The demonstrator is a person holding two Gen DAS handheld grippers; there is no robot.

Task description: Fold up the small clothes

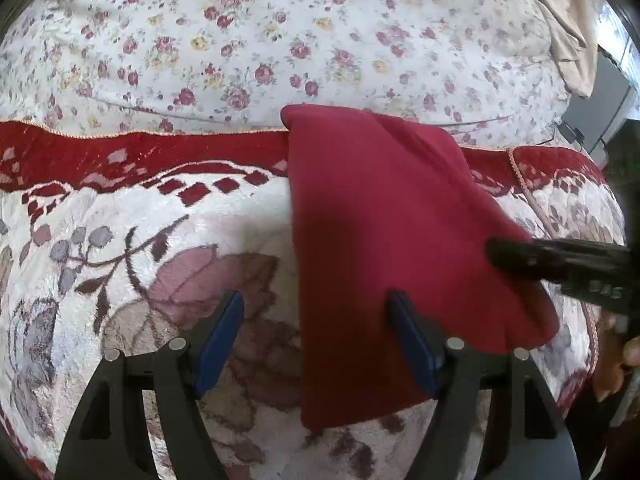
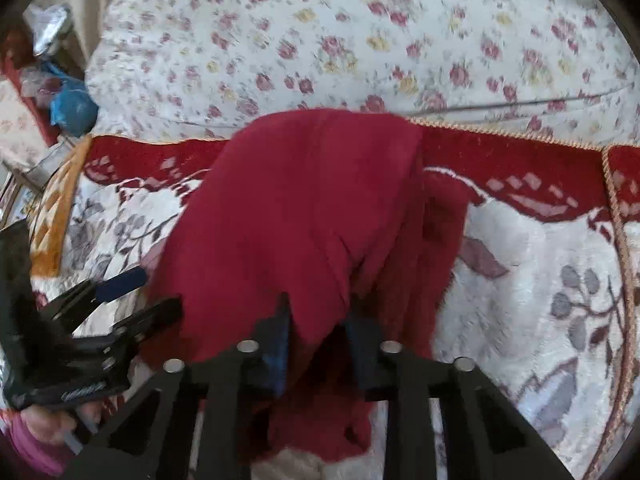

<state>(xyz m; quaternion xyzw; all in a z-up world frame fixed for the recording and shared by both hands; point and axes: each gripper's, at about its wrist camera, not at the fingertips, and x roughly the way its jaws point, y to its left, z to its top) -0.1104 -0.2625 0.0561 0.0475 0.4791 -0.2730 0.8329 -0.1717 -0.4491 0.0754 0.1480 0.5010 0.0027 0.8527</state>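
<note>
A dark red garment [image 1: 372, 216] lies folded lengthwise on a plush floral blanket [image 1: 120, 248]. My left gripper [image 1: 316, 332] is open, its right finger resting on the garment's left part and its left finger over the blanket. In the right wrist view the same red garment [image 2: 300, 208] is lifted into a hump. My right gripper [image 2: 320, 340] is shut on a fold of its near edge, and cloth hangs down between and below the fingers. The right gripper shows in the left wrist view [image 1: 560, 264] at the garment's right edge. The left gripper shows in the right wrist view [image 2: 132, 296].
A white bedsheet with small roses [image 1: 280, 40] lies beyond the blanket's red border [image 1: 160, 152]. Beige cloth [image 1: 560, 12] hangs at the far right. Blue and silver bags [image 2: 68, 104] sit at the left of the bed.
</note>
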